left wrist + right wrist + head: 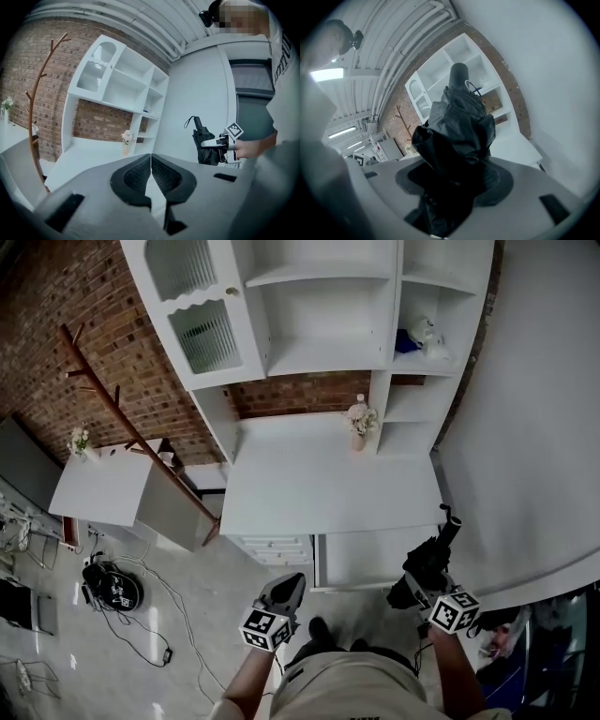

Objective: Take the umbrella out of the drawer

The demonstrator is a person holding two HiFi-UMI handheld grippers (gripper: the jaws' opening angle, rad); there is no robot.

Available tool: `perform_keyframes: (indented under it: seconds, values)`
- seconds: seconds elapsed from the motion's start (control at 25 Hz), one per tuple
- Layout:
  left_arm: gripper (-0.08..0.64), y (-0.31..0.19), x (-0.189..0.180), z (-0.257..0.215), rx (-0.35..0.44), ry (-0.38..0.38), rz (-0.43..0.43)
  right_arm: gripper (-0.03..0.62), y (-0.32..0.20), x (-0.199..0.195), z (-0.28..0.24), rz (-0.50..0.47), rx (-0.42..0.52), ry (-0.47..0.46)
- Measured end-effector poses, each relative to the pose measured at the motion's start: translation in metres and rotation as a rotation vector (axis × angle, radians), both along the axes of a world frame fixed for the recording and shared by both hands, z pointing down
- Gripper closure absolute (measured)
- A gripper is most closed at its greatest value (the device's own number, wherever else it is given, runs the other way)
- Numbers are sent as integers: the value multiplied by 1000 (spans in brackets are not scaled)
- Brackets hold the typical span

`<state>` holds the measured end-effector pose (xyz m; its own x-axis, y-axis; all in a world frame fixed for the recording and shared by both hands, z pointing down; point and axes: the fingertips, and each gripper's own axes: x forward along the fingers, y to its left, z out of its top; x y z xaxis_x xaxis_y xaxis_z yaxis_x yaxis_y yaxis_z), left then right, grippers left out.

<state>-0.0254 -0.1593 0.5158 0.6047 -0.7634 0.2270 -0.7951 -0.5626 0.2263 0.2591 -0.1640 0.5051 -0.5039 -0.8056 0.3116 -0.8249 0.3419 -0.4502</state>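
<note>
Right gripper view shows a black umbrella (457,136) — folded, canopy crumpled.

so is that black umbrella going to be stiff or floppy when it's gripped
Probably stiff at its core: the umbrella juts straight out of the right gripper. Its crumpled fabric looks loose, so it may squash or slip in the jaws. Likely light, since one gripper holds it up.

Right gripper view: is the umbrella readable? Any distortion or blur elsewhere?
Right gripper view: the umbrella fills the centre as a dark, low-detail mass, with strong fisheye and black corners; left gripper view: fisheye bends the cabinet, corners dark; head view: fairly sharp, evenly lit.
</note>
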Motion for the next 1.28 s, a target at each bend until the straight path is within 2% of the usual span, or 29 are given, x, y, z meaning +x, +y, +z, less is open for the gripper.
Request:
perform_keyframes:
  seconds: [0.48, 0.64, 0.84, 1.04, 1.28]
  values:
    - [534, 57, 31, -37, 56, -6, -84, 347, 47, 43, -36, -69, 125, 69]
    - [535, 77, 35, -49, 81, 3, -126, 348, 56, 48, -46, -100, 162, 56]
    - [535, 102, 26, -56, 85, 1, -171, 347, 64, 48, -52, -118, 200, 56]
    - [534, 118, 2, -63, 97, -8, -213, 347, 72, 35, -55, -130, 226, 47]
    - [535, 122, -22, -74, 102, 14, -208, 347, 79, 13, -71, -121, 249, 16]
